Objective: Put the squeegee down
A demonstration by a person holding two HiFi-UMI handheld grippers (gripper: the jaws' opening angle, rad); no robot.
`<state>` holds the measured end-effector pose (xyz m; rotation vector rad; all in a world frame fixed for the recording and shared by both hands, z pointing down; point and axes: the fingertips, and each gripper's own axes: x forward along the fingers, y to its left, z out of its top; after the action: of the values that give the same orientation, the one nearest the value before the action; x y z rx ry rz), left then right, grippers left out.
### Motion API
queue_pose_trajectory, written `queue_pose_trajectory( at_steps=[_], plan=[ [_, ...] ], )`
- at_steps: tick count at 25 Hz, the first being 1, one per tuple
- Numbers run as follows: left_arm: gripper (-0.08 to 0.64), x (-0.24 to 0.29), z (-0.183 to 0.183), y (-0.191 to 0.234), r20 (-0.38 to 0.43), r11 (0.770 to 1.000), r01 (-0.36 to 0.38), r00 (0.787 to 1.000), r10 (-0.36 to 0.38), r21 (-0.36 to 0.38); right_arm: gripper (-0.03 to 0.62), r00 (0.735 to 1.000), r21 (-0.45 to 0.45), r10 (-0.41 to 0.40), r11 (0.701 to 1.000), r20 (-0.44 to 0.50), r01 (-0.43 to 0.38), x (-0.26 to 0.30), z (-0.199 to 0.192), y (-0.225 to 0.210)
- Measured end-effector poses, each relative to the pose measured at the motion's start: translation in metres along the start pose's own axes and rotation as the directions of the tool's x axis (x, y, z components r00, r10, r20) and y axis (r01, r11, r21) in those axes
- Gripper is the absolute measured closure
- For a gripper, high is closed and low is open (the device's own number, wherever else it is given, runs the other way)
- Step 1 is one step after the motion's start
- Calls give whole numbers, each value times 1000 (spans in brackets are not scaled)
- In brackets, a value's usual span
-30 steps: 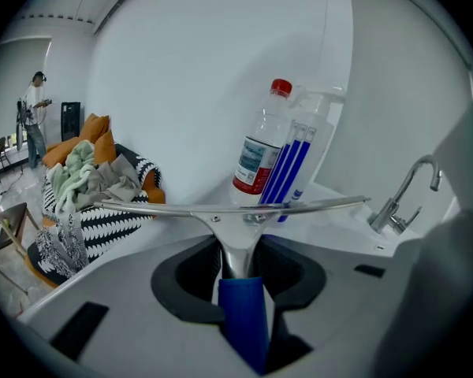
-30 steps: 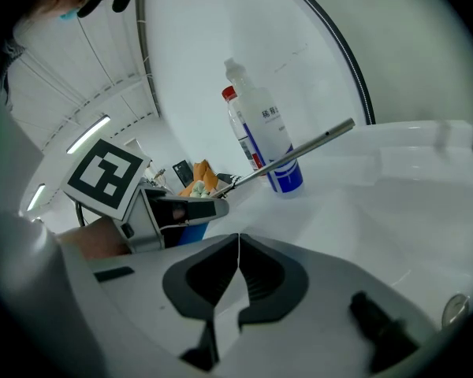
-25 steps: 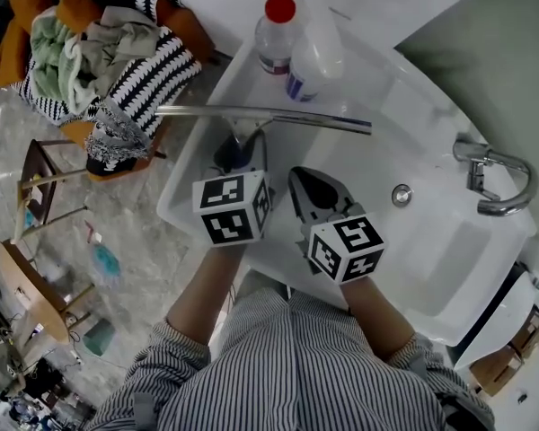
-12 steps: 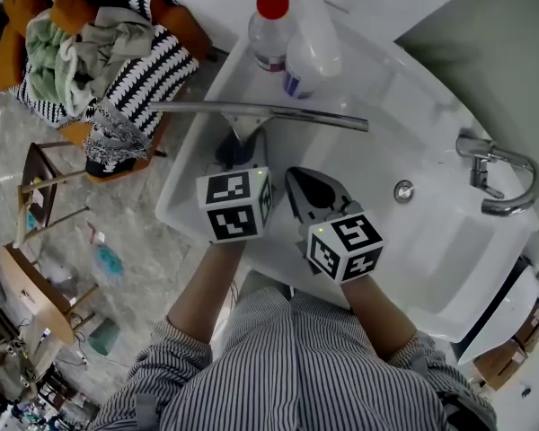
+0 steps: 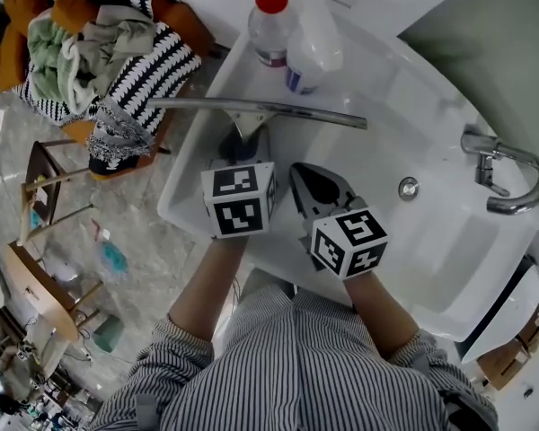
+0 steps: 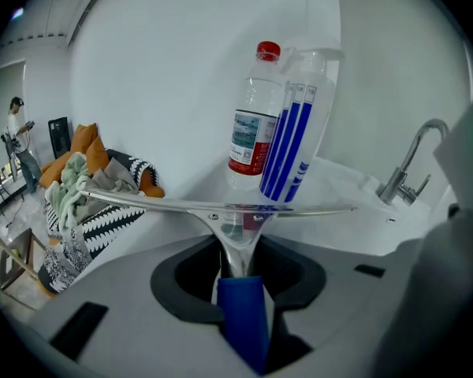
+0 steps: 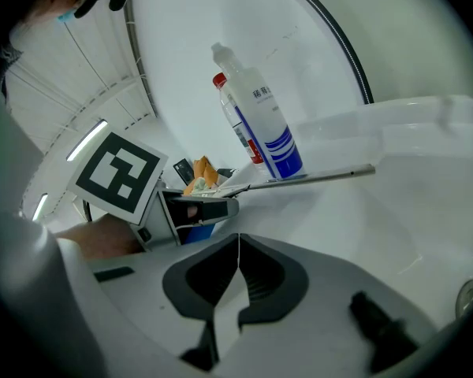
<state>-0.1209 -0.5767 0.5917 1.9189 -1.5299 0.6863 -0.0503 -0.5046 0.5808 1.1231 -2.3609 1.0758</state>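
Left gripper clamped on squeegee handle above the sink; right gripper closed, empty, over the sink's near rim

Right claw closed, squeegee ahead, spray bottle behind

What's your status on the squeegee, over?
Left claw shut on blue-handled metal squeegee, blade over white sink. Right claw shut, empty. Red-capped clear bottle and white spray bottle just beyond blade.
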Motion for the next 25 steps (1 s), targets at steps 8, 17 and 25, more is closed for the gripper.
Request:
queue_pose_trajectory(
  at_steps=[8,17,25],
  plan=[
    [425,2,-4,-5,-16,1000,12,1000,-12,10,575,1000,12,5,1000,-1,-5,-3,-2,-4],
    [402,-1,-3,-3,12,1000,-14,1000,14,4,575,1000,8,0,1000,15,-1,-9,2,-7],
    [371,-19,2,-2,69,999,-19,997,21,-27,575,999,-8,-8,1000,49,9,-18,10,0]
  ],
)
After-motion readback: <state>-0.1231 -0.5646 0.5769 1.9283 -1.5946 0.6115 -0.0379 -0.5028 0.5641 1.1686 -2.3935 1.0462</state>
